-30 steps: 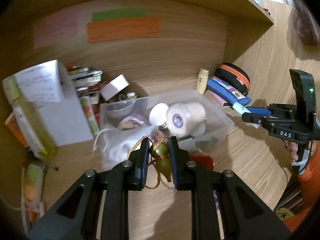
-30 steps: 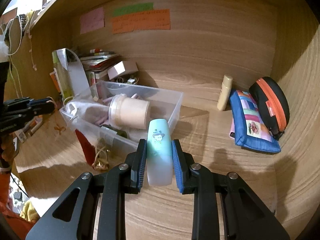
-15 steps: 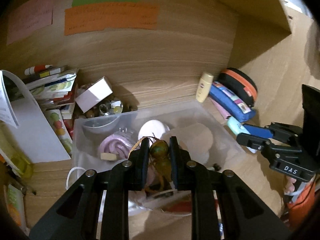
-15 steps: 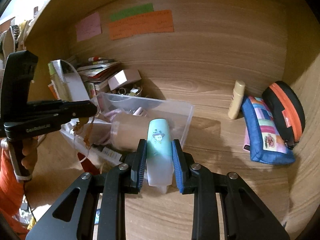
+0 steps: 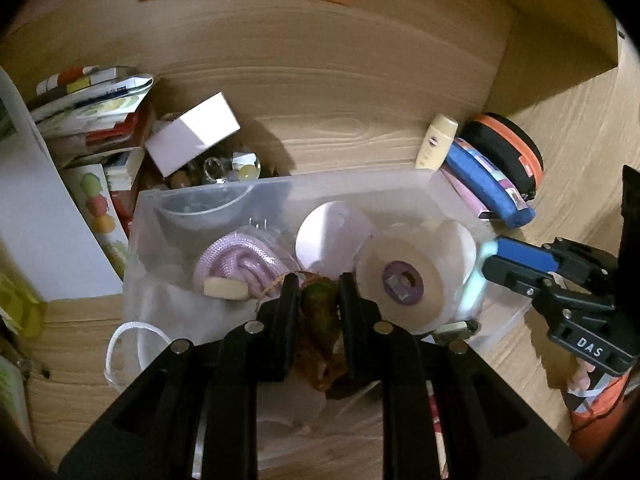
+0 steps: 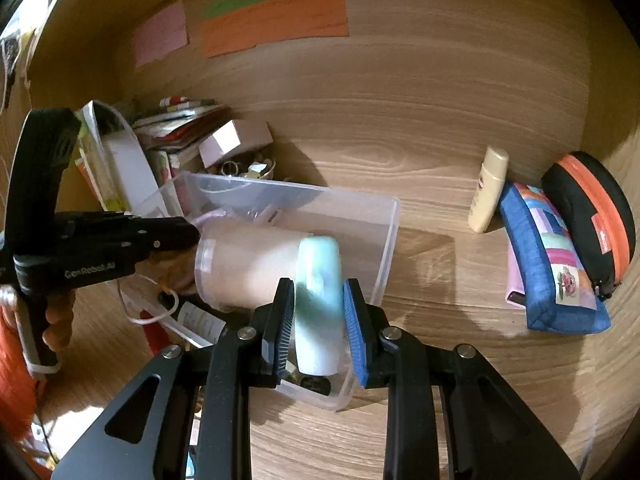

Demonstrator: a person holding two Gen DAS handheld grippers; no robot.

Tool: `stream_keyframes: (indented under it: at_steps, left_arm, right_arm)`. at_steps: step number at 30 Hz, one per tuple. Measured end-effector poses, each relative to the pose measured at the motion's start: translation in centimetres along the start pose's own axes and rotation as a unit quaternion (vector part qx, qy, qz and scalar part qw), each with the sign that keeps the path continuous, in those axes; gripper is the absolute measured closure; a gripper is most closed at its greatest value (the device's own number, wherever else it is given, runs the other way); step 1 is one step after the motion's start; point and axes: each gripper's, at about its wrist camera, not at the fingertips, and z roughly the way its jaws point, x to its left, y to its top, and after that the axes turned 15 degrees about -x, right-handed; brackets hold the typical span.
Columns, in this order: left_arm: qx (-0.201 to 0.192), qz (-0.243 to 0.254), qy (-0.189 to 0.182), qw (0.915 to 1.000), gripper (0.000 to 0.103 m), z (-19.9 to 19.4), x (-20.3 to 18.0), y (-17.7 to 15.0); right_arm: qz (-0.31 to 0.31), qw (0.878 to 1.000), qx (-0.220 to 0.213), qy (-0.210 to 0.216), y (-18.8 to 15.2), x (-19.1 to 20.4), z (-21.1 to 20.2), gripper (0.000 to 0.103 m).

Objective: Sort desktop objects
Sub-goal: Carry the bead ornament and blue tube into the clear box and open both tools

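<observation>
While both grippers carry cargo, the sort is mid-drop over the clear bin (image 5: 280, 188). Left gripper (image 5: 318, 292) is clamped on a small gourd charm (image 5: 320, 312) with a gold cord, jaws nearly together, hanging just above the bin's near side. Right gripper (image 6: 318, 300) is clamped on a mint tube (image 6: 320, 292), jaws a bit wider, poised over the bin's right-hand end.

Bin already holds a white jar (image 5: 404, 280) lying on its side, a pink lid (image 5: 332, 236), a lilac rope coil (image 5: 240, 260) and a clear bowl (image 5: 204, 204). Behind it: white box (image 5: 196, 136); off to the right a cream bottle (image 6: 488, 192), blue pouch (image 6: 552, 264) and black-orange case (image 6: 592, 224).

Risks, my read:
- Grippers are near each other over one bin; a clash could knock either item loose.
- Charm cord may snag on a pad at release.
- Tube could land on the jar and roll out over the low wall.

Versus a second ago: the left gripper has come forward and down from the desk in front to over the bin; the right has closed in from beside it. Grips unchanged.
</observation>
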Motion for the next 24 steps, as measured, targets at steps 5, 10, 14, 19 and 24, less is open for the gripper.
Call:
stream_keyframes:
  at_steps: [5, 10, 14, 19, 24]
  left_arm:
    - [-0.003, 0.004, 0.001, 1.0, 0.084, -0.1, -0.2, -0.2]
    - [-0.013, 0.008, 0.003, 0.9999, 0.084, -0.5, -0.3, 0.0]
    - [-0.028, 0.01, 0.002, 0.9996, 0.082, -1.4, -0.4, 0.4]
    - [-0.057, 0.014, 0.01, 0.9982, 0.07, -3.3, -0.7, 1.2]
    - [-0.095, 0.01, 0.007, 0.9954, 0.05, -6.0, -1.0, 2.3]
  right_arm:
    - [-0.001, 1.0, 0.003, 0.007, -0.1, 0.1, 0.2, 0.08]
    - [0.001, 1.0, -0.001, 0.008, 0.1, 0.1, -0.2, 0.08]
    - [-0.004, 1.0, -0.011, 0.009, 0.5, 0.3, -1.1, 0.08]
    - [-0.015, 1.0, -0.013, 0.005, 0.6, 0.8, -2.4, 0.073]
    - [-0.036, 0.999, -0.015, 0.004, 0.0, 1.5, -4.3, 0.059]
